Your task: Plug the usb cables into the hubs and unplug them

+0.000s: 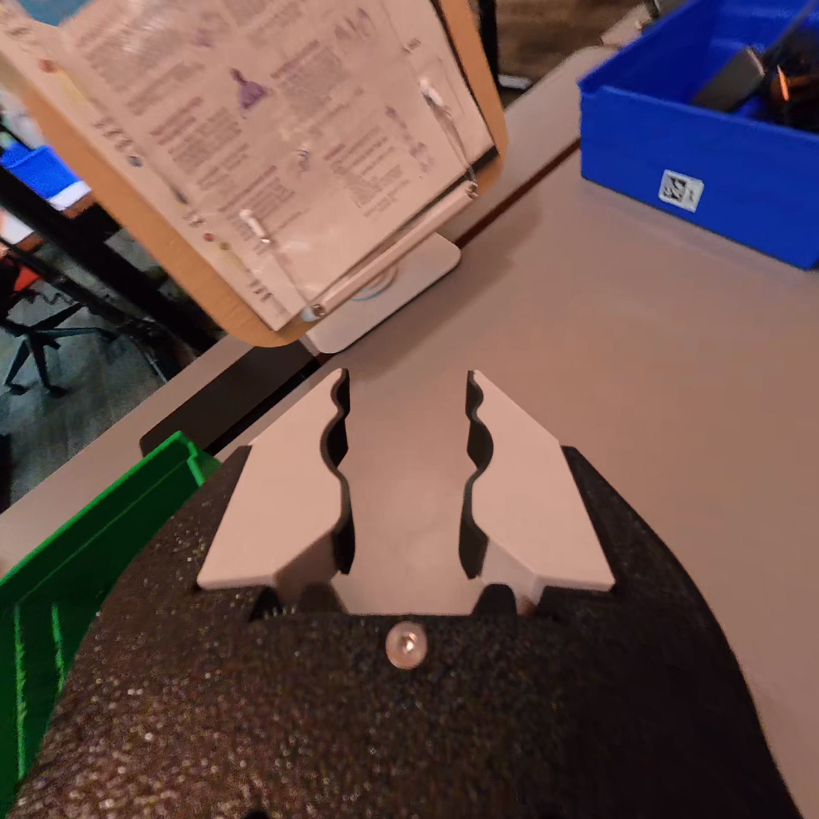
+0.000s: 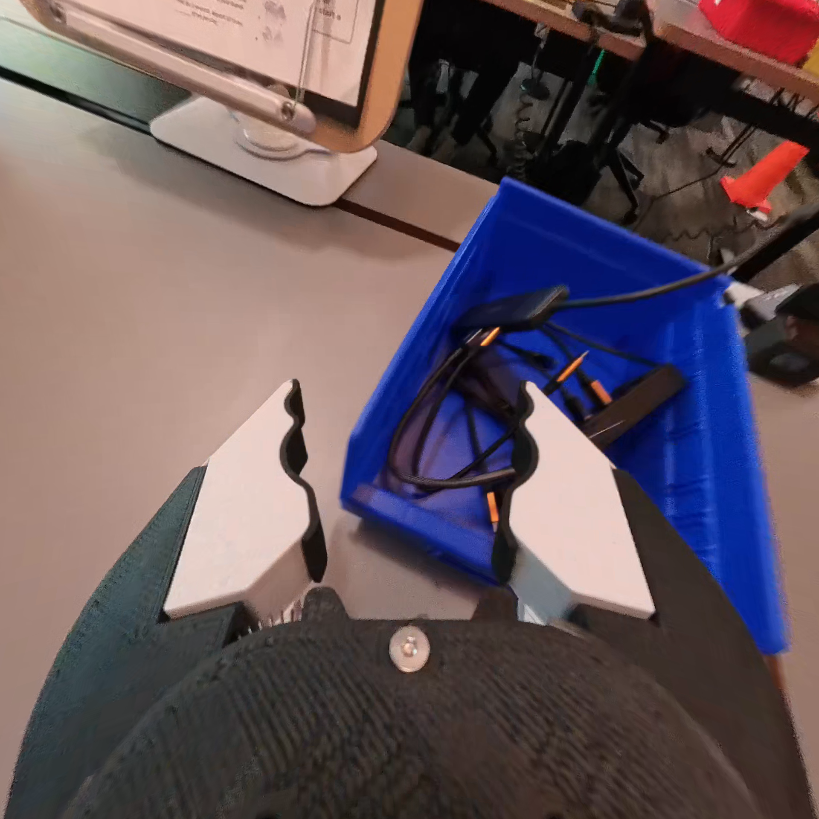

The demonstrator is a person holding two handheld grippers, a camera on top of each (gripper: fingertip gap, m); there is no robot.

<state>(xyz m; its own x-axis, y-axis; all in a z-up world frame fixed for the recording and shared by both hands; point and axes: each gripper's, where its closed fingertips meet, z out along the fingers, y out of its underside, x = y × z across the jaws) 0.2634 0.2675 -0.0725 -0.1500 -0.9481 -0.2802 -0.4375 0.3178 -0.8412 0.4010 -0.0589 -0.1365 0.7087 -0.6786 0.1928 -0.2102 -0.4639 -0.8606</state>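
A blue bin (image 2: 709,465) on the grey table holds black USB cables (image 2: 412,434) with orange-tipped plugs and dark flat hubs (image 2: 514,306). Another dark hub (image 2: 638,407) leans at the bin's right side. My right gripper (image 2: 410,390) is open and empty, hovering over the bin's near left corner. In the left wrist view the blue bin (image 1: 691,146) stands at the far right with a grey hub (image 1: 731,79) inside. My left gripper (image 1: 407,376) is open and empty above bare table.
A document stand (image 1: 274,146) with printed pages stands at the table's back edge, also in the right wrist view (image 2: 266,133). A green bin (image 1: 88,532) sits at the left. Chairs, an orange cone (image 2: 762,177) and other tables lie beyond the table.
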